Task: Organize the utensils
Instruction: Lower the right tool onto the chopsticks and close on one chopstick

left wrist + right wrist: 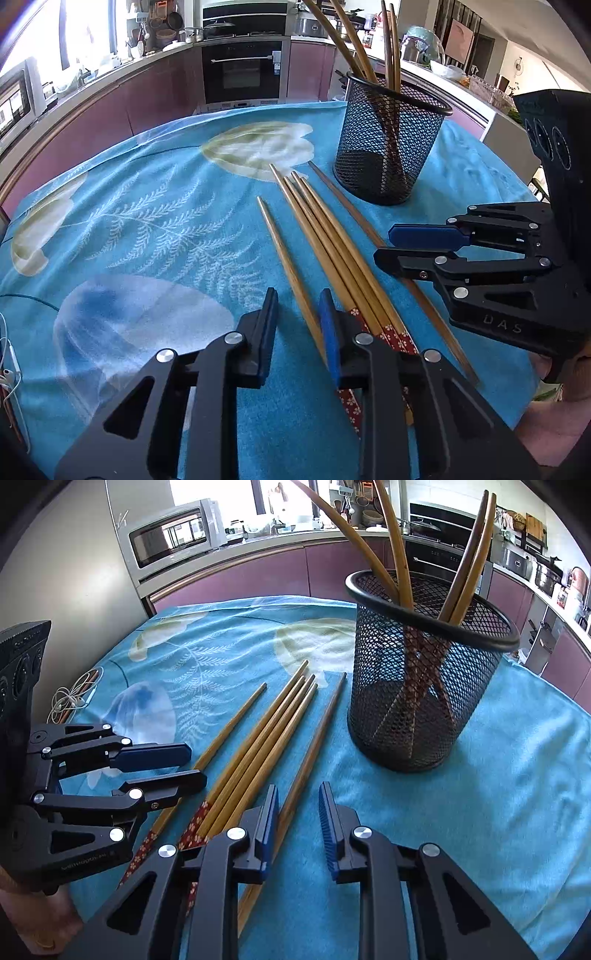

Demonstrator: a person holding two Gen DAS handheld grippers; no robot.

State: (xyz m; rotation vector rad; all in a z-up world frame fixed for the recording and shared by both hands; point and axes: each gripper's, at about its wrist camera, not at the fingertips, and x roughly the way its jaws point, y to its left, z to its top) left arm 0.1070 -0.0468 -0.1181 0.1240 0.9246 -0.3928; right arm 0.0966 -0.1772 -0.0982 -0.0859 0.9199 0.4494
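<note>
Raised "DAS" lettering on right gripper (pixel 424 245) body at right of frame, jaws narrow, nothing between, left gripper (pixel 299 332) narrow over one loose bamboo chopstick (pixel 284 258), unclamped, six chopsticks (pixel 258 746) centre on blue floral cloth (pixel 498 794), round black mesh holder (pixel 424 672) upper right holding four more.

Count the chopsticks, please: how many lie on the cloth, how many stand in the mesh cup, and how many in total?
On the cloth: 6 chopsticks
In the mesh cup: 4 chopsticks
Total: 10
</note>
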